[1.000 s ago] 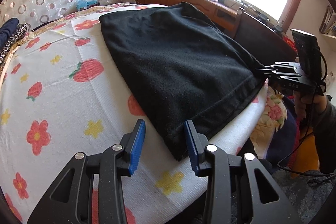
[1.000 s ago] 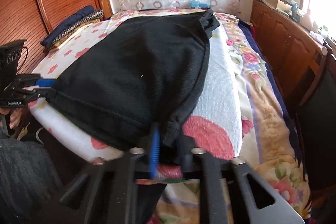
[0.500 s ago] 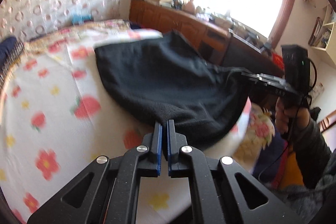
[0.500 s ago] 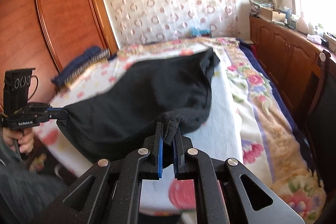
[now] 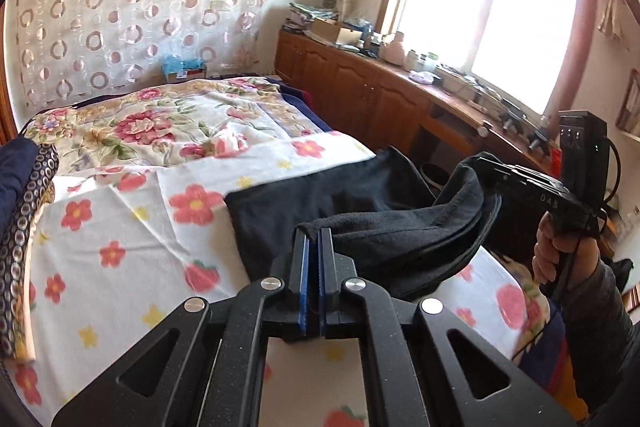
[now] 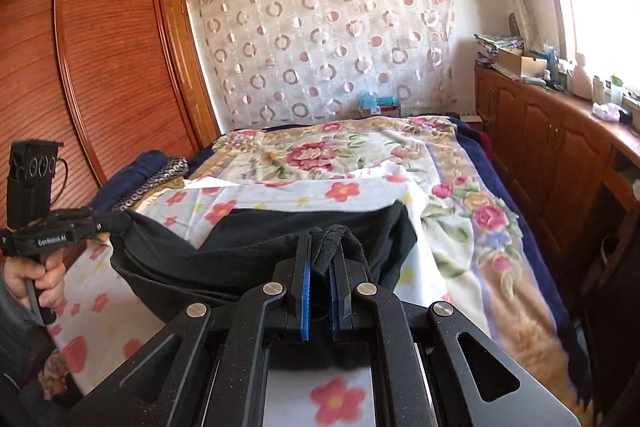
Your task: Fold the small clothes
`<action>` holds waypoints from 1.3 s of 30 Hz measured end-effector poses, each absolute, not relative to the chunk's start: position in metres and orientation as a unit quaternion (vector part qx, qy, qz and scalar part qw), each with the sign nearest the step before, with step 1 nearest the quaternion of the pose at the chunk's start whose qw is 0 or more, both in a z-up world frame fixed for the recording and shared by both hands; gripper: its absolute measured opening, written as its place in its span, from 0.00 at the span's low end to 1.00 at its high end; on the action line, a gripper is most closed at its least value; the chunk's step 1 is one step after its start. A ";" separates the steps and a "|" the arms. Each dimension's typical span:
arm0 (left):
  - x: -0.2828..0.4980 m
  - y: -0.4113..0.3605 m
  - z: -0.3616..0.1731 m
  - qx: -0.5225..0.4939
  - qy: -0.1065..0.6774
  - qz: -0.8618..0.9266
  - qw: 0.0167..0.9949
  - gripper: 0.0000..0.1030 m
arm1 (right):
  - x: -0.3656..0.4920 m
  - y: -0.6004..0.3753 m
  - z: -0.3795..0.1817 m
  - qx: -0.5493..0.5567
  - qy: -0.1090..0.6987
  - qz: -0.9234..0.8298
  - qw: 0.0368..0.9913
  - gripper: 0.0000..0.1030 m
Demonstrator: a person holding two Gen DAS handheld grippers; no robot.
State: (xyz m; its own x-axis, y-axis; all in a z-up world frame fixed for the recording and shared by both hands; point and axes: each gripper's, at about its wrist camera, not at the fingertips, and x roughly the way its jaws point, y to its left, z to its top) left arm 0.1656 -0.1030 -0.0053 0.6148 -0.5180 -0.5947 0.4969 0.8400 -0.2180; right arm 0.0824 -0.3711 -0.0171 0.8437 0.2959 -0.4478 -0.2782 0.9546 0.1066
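Both grippers are holding the near hem of a black garment (image 5: 360, 195) up off the bed (image 5: 120, 255), one at each corner, while the far part of the cloth is lying flat on the flowered sheet (image 6: 280, 195) toward the middle of the bed. The left gripper (image 5: 314, 239) is pinching a thin fold of fabric, its jaws closed almost completely on it. The right gripper (image 6: 320, 251) is clamping a thicker bunch at the other corner, its jaws held slightly apart by the wad of cloth between them.

The hem between the two corners is sagging in a deep belly toward the bed's near edge. To my eye that slack is the main risk: if the corners are carried toward the far side while the middle is drooping, the fold is likely to land crooked or trap a wrinkle underneath. The left grip looks shallow, catching only the very edge, so a tug could be pulling the fabric free and dropping that corner. The right wad could be hiding a doubled layer, which would be leaving a lump. The stack of dark clothes (image 6: 152, 171) at the bed's left edge is lying well apart.
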 end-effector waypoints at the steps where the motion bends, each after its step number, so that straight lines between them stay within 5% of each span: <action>1: 0.173 -0.103 -0.004 -0.015 0.335 -0.279 0.900 0.04 | 0.088 -0.370 -0.017 0.014 0.237 0.149 0.960 0.06; 19: 0.297 -0.108 -0.054 -0.026 0.390 -0.256 0.884 0.04 | 0.197 -0.363 -0.025 0.014 0.286 0.123 0.950 0.07; 24: 0.303 -0.111 -0.058 -0.029 0.403 -0.255 0.878 0.04 | 0.203 -0.361 -0.009 0.009 0.305 0.110 0.946 0.18; 26: 0.301 -0.108 -0.053 -0.027 0.394 -0.251 0.884 0.05 | 0.197 -0.364 -0.001 0.006 0.297 0.095 0.950 0.31; 31: 0.296 -0.092 -0.035 -0.038 0.374 -0.271 0.886 0.34 | 0.183 -0.366 0.013 -0.010 0.294 0.092 0.951 0.41; 39: 0.280 -0.107 -0.056 0.000 0.409 -0.302 0.861 0.36 | 0.189 -0.346 -0.008 -0.049 0.343 0.113 0.931 0.41</action>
State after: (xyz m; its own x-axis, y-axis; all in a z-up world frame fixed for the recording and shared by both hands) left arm 0.2800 -0.1073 -0.0559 0.4834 -0.5206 -0.7038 0.5200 0.8175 -0.2475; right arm 0.1891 -0.3456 -0.0082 0.7391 0.1772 -0.6499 -0.2448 0.9695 -0.0140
